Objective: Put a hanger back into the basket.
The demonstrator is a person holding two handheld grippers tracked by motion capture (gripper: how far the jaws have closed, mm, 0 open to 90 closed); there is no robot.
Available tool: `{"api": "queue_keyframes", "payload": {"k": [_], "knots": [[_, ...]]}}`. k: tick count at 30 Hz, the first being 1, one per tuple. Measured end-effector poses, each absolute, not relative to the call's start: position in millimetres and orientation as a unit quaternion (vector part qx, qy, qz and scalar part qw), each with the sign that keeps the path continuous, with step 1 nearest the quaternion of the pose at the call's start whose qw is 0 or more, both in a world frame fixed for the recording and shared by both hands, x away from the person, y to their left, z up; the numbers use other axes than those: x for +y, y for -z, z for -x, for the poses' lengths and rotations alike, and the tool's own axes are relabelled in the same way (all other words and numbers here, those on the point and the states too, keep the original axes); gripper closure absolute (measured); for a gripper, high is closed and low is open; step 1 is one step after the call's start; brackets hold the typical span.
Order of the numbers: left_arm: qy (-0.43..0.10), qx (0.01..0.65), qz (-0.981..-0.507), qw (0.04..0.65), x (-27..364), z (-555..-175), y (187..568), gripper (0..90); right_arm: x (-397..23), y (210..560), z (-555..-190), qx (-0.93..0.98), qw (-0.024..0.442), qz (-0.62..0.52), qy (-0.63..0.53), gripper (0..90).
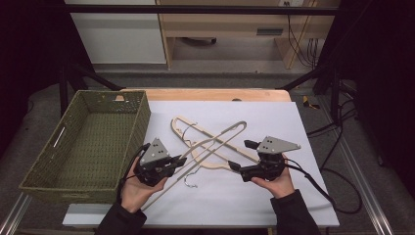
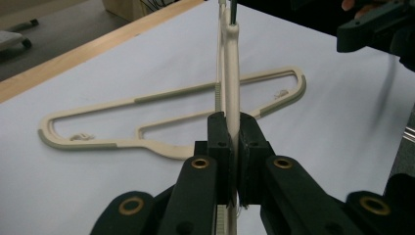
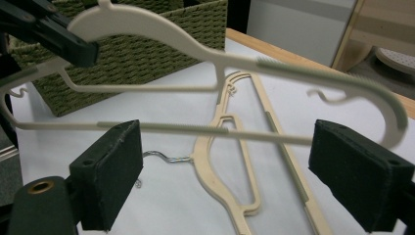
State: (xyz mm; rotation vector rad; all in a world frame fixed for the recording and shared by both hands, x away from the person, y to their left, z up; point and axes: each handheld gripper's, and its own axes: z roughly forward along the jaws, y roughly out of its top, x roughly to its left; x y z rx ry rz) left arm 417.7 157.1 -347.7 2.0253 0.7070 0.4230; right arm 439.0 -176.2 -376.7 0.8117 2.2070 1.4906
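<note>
Table (image 1: 303, 196) comes first, its top covered by a smooth white sheet with a strip of pale wood showing along the far edge. At its left end we see a deep rectangular basket (image 1: 88, 142) of olive-green woven fibre, coarse in texture.

Two cream plastic hangers cross near the middle of the sheet. The lifted hanger (image 1: 215, 139) runs slantwise from near left to far right; in the right gripper view (image 3: 195, 54) it hangs in the air above the other one, slim and curved, with ribbed grey-green strips along its arms. The flat hanger (image 2: 166, 117) lies on the sheet below it, the same shape, with a thin wire hook (image 3: 164, 157).

The left gripper (image 1: 180, 161), black with a grey three-cornered plate, has its jaws pressed tight on the lifted hanger; in the left gripper view (image 2: 233, 147) we see the padded faces clamped against the narrow cream bar on both sides.

The right gripper (image 1: 241, 155) stands near right of the crossing. In the right gripper view (image 3: 225, 171) its felt-like pads spread wide and grip nothing, the lifted hanger's lower bar passing just beyond them.
</note>
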Motion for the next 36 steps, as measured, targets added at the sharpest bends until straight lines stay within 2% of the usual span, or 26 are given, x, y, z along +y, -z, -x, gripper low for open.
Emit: {"api": "queue_keyframes", "payload": {"k": [11, 22, 36], "knots": [[-0.184, 0.300, -0.805, 0.477, 184.9, -418.2, 316.7, 86.3, -205.9, 371.2, -427.0, 0.742, 0.204, -0.320, -0.552, 7.7], [-0.198, 0.308, -0.796, 0.481, 214.2, -424.0, 285.3, 86.3, -225.4, 380.5, -422.5, 0.725, 0.216, -0.357, -0.549, 3.4], [-0.213, 0.345, -0.781, 0.474, 270.8, -448.6, 258.6, 86.3, -228.8, 385.6, -423.3, 0.728, 0.217, -0.367, -0.537, 2.4]]}}
